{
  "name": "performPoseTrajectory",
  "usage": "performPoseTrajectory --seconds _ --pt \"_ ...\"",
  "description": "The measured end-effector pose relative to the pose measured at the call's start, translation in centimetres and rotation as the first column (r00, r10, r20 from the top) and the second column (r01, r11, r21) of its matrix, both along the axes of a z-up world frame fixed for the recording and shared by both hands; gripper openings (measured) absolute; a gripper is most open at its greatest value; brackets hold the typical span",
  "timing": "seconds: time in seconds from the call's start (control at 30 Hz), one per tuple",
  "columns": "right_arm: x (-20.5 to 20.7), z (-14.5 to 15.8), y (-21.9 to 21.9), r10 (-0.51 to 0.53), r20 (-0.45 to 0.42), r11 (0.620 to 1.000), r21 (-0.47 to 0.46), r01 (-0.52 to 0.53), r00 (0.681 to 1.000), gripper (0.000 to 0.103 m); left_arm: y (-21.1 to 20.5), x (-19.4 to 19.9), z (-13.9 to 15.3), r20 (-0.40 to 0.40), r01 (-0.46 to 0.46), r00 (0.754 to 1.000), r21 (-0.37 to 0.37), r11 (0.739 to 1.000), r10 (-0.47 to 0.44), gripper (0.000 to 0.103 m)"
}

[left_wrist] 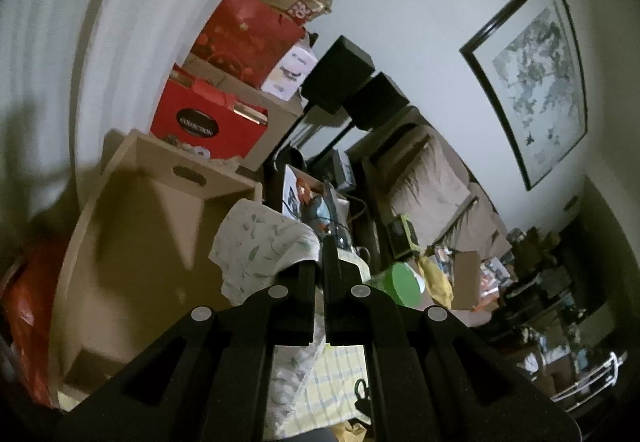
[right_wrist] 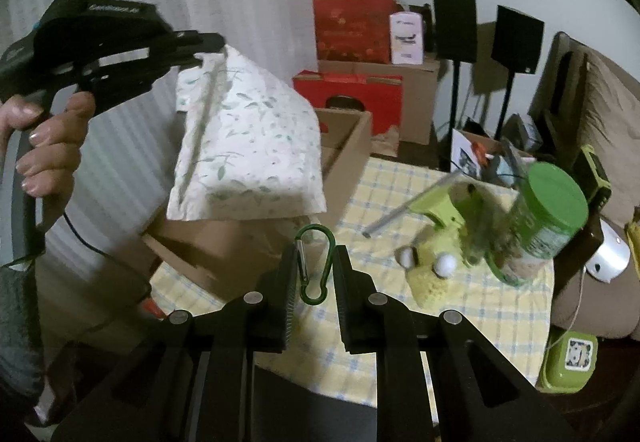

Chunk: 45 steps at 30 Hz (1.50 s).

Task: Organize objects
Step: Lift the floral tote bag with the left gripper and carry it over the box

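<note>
My left gripper (left_wrist: 319,266) is shut on a white pack with a leaf print (left_wrist: 264,246). In the right wrist view the left gripper (right_wrist: 208,45) holds that pack (right_wrist: 248,145) in the air above an open cardboard box (right_wrist: 344,137). The box (left_wrist: 160,226) fills the left of the left wrist view, tilted. My right gripper (right_wrist: 316,262) holds a green carabiner (right_wrist: 314,266) between its fingers, above the yellow checked tablecloth (right_wrist: 400,185).
On the table stand a green-lidded jar (right_wrist: 540,217), a lime green tool with a metal rod (right_wrist: 436,205) and two white balls (right_wrist: 444,266). Red and brown boxes (right_wrist: 352,29) are stacked at the wall. Speakers (right_wrist: 456,25) and a sofa (right_wrist: 600,113) are at the right.
</note>
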State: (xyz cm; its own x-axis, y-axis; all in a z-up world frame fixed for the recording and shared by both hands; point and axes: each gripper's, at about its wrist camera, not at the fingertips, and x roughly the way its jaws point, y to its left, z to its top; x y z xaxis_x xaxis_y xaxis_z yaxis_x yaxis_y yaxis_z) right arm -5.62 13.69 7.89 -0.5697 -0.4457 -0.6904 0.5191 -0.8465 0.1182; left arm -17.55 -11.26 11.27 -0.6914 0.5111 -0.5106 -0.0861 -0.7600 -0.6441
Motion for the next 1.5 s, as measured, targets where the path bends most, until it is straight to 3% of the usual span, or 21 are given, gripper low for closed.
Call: performPoseTrajectory --seconds 0.23,0.53,0.67,0.73,1.0,1.07,1.13,1.27,1.33,1.4,1.5 --pt "-2.6 0.4 -2.8 0.027 0.010 1.000 -0.001 -0.027 1.000 0.017 0.1 -3.1 0.4 -0.004 -0.015 1.000 -0.043 0.999 0.014 0.003" --pt "-5.9 -1.6 -6.3 0.057 0.070 0.998 -0.022 -0.056 0.996 0.017 -0.4 -7.4 -4.4 0.087 -0.028 0.995 -0.128 0.991 0.039 0.003" --pt "-6.6 -3.0 -6.9 0.062 0.097 0.998 -0.016 -0.061 0.993 0.017 -1.0 -8.9 -6.6 0.151 -0.027 0.988 -0.043 0.999 0.033 0.003" --pt "-6.8 -3.6 -7.0 0.056 0.107 0.998 -0.011 -0.055 0.993 0.017 -0.1 -9.2 -6.6 0.135 -0.020 0.990 -0.062 0.998 0.028 0.003" --pt "-7.5 -4.4 -6.6 0.044 0.120 0.999 -0.006 -0.043 0.992 0.017 2.3 -9.9 -4.9 0.072 0.050 0.996 0.005 0.999 -0.050 0.003" --pt "-7.5 -4.5 -6.4 0.042 0.121 0.999 -0.004 -0.042 0.992 0.017 2.1 -10.0 -4.6 0.037 0.027 0.999 -0.035 0.999 -0.026 0.003" --pt "-7.6 -4.8 -6.3 0.039 0.125 0.999 -0.005 -0.039 0.991 0.017 1.4 -10.4 -5.3 0.054 -0.004 0.998 -0.065 0.998 0.008 0.003" --pt "-7.5 -5.4 -6.2 0.039 0.137 0.999 -0.001 -0.039 0.990 0.017 -1.4 -11.5 -9.4 0.175 -0.086 0.979 -0.127 0.988 0.108 0.003" --pt "-7.5 -5.6 -6.2 0.041 0.141 0.999 0.002 -0.041 0.989 0.017 -2.5 -11.6 -11.0 0.229 -0.106 0.964 -0.143 0.984 0.137 0.012" --pt "-7.5 -5.7 -6.3 0.042 0.142 0.999 0.003 -0.043 0.989 0.017 -3.5 -11.5 -12.4 0.277 -0.112 0.949 -0.151 0.982 0.151 0.041" --pt "-7.6 -5.7 -6.5 0.043 0.142 0.999 0.004 -0.044 0.989 0.017 -4.6 -10.8 -12.9 0.279 -0.141 0.940 -0.214 0.967 0.198 0.043"
